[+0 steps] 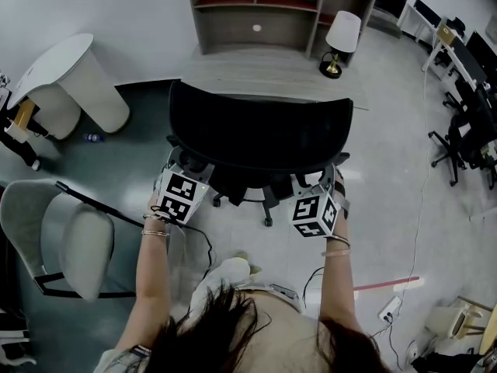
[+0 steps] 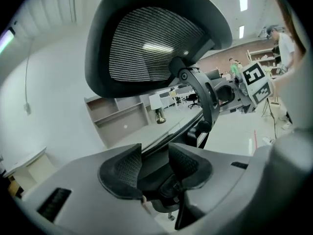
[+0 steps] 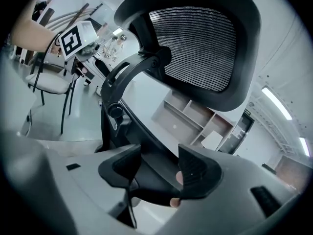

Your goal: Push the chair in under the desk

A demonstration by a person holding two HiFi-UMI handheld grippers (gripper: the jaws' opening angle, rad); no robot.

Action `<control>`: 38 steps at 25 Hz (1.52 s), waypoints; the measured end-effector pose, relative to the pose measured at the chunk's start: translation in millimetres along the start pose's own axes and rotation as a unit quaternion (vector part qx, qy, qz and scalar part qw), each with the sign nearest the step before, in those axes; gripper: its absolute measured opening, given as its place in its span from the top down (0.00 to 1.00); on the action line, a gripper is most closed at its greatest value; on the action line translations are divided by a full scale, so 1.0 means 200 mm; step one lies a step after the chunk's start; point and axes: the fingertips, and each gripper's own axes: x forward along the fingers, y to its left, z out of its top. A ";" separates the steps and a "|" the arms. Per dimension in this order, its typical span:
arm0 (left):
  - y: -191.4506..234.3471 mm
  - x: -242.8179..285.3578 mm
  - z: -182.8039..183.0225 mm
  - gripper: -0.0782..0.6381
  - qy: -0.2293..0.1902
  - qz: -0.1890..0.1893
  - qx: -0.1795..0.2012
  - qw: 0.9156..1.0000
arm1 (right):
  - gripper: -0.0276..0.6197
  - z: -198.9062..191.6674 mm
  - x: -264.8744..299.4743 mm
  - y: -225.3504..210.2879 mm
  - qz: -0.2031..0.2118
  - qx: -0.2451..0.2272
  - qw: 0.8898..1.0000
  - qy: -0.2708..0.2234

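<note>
Left tongs [image 2: 155, 163], right tongs [image 3: 160, 165] each clamped on chair [image 1: 260, 134] backrest; chair faces desk [image 1: 256, 72]; backrest long axis left-right.

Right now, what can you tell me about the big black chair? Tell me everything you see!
The black chair is an office chair. It has a wide curved back of striped mesh in a smooth black frame, a jointed support behind it, and a base with wheels. It stands upright on the pale floor, facing the desk, close to its near edge. The left gripper and right gripper each clamp a dark part below the back.
</note>
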 end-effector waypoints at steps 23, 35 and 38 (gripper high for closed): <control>-0.15 -0.20 -0.04 0.69 -0.026 0.047 -0.061 0.997 | 0.60 0.04 -0.09 0.11 0.017 0.083 0.996 0.001; -0.29 -0.34 -0.02 0.76 -0.013 0.058 -0.077 0.995 | 0.66 0.01 -0.24 0.16 0.026 0.126 0.992 -0.003; -0.33 -0.37 -0.03 0.78 -0.007 0.061 -0.083 0.995 | 0.67 0.01 -0.27 0.18 0.033 0.130 0.991 -0.007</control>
